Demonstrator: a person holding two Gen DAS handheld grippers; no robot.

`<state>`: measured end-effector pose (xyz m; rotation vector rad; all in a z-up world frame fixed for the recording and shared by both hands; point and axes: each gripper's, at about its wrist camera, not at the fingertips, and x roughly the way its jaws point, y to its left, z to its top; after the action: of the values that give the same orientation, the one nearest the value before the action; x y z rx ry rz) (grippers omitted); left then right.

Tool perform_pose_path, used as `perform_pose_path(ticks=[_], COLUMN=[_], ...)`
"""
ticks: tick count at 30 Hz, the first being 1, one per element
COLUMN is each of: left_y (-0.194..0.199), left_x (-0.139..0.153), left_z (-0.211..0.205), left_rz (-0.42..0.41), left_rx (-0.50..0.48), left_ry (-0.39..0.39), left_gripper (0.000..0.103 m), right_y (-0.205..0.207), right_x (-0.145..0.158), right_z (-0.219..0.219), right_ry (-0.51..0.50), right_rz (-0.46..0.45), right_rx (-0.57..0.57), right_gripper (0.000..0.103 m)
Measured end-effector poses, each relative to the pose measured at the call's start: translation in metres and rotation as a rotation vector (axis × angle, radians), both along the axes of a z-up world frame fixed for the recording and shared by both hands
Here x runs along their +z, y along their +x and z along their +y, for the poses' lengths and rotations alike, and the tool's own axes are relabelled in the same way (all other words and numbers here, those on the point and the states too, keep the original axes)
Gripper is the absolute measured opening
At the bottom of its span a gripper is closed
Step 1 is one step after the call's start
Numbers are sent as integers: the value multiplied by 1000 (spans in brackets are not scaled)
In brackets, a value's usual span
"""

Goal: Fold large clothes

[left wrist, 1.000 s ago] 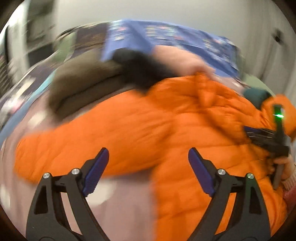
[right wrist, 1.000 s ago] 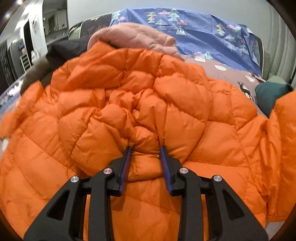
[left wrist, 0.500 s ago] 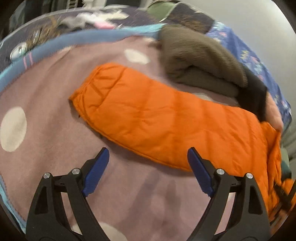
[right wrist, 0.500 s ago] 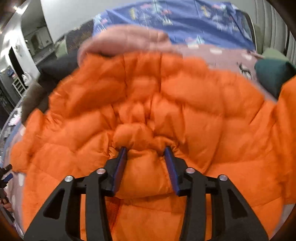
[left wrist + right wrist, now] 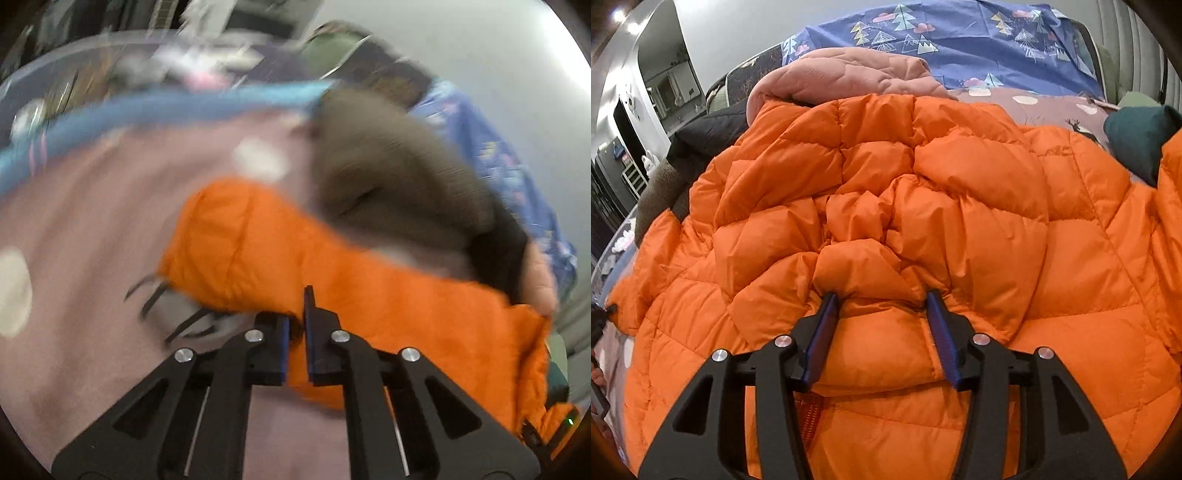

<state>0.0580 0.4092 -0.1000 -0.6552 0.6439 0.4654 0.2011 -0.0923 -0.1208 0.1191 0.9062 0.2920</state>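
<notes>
Orange puffer jacket (image 5: 923, 206) on bed (image 5: 92, 258): light, soft, springy, slick shell, judged. Best hold: hem, cuff. Quilted, bunched, sleeve (image 5: 280, 258) lying out flat. Left hand-held gripper (image 5: 295, 325) just clamped on sleeve edge. Right hand-held gripper (image 5: 882, 314) half spread, easing open, puffy fold between fingers.

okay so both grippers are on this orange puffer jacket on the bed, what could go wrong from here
The left gripper is shut on only the thin lower edge of the orange sleeve; slick fabric could slip out when pulled.
The right gripper has just been opening, its pads loose around a puffy fold of the jacket, so the bunched body may spring apart.
</notes>
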Motion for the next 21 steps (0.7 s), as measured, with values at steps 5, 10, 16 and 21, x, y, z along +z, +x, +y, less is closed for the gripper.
perform_pose_path(ticks=[5, 10, 16, 21], left_y=[25, 35, 52, 86], left_x=[84, 98, 119, 144], left_z=[-75, -120, -196, -315], left_rz=[-146, -138, -181, -217], left_rx=[-219, -293, -457, -718], left_ry=[126, 153, 247, 385], left_gripper=[5, 7, 6, 6], right_y=[-1, -1, 0, -1], right_x=[0, -3, -3, -4], right_z=[-4, -18, -12, -17], right_ry=[47, 152, 135, 177], right_rz=[0, 11, 5, 8], right_rx=[3, 2, 16, 16], right_gripper=[53, 54, 58, 59])
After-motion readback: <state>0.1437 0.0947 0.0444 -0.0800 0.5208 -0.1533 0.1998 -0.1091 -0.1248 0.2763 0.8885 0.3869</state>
